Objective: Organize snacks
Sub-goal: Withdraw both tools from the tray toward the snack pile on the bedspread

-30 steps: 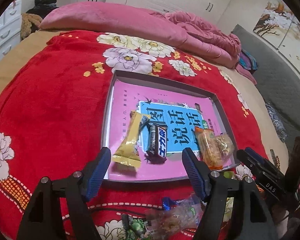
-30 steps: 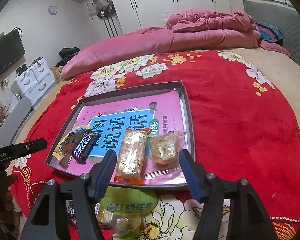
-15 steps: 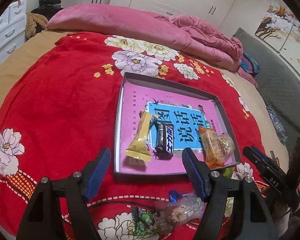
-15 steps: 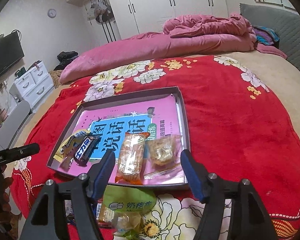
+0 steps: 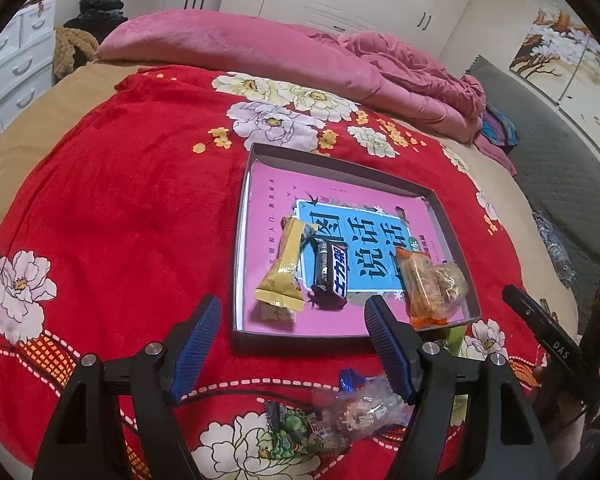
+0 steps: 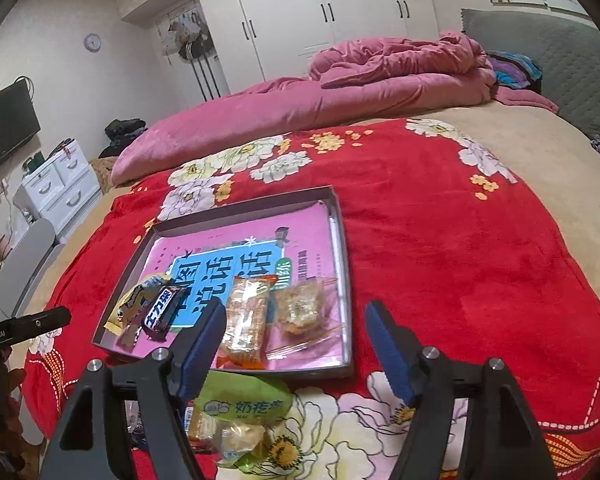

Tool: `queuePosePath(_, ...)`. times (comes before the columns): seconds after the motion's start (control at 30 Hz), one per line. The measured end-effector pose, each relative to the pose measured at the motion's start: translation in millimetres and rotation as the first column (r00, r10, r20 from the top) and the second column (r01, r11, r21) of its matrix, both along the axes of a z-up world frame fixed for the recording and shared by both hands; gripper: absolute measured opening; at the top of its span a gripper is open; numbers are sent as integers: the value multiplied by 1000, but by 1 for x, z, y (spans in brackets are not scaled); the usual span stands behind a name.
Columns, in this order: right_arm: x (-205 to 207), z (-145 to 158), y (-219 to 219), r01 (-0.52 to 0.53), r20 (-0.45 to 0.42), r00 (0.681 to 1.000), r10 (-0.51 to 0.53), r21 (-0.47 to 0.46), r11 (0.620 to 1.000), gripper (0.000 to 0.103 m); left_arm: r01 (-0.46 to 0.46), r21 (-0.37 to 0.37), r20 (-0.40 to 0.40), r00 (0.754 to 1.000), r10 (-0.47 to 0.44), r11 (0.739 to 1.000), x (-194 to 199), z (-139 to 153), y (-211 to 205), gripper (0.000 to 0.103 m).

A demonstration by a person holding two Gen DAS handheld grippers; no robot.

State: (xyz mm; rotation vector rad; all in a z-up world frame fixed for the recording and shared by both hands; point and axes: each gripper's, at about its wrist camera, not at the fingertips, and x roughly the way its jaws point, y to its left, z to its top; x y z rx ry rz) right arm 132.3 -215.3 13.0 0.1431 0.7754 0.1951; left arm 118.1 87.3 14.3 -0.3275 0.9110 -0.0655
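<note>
Right gripper [image 6: 296,344]: our jaws have just been opening and now stand wide, nothing between the pads, touching nothing. Left gripper [image 5: 294,344]: jaws wide too, empty.

What the next pick hangs on: the loose snacks lie on the bed below and nearer than both sets of jaws, not ahead of them. Under the right jaws, just near-left of the gap, sits the green bag [image 6: 246,402] with a clear-wrapped snack [image 6: 236,438] touching its near edge. Under the left jaws, near-right of the gap, sit the green pea packet [image 5: 296,430] and a clear candy bag [image 5: 364,404], touching each other, long axis running left-right across the jaw line.

Beyond the jaws is the tray [image 5: 340,330] on the red blanket [image 5: 120,220], already holding four snacks: yellow bar [image 5: 284,270], dark chocolate bar [image 5: 332,274], orange-wrapped cake [image 5: 420,288] and a clear pouch [image 6: 300,308], the first three lying long axis away from us.

Our read: each gripper is nearer its own pile; either must drop and pull back toward us to reach. The crinkly bags will likely slip or drag their neighbour.
</note>
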Motion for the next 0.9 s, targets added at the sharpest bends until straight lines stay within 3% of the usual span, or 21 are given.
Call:
queuePosePath(0.47,-18,0,-15,24,-17,1000,-24,12,1000,72,31,9,4,1000,-31,999,-11,5,-8,76)
queuePosePath(0.9,-36,-4,4,-44,-53,998,45,22,999,72,109,40,-23,994,-109,993,-21,0,-28,76)
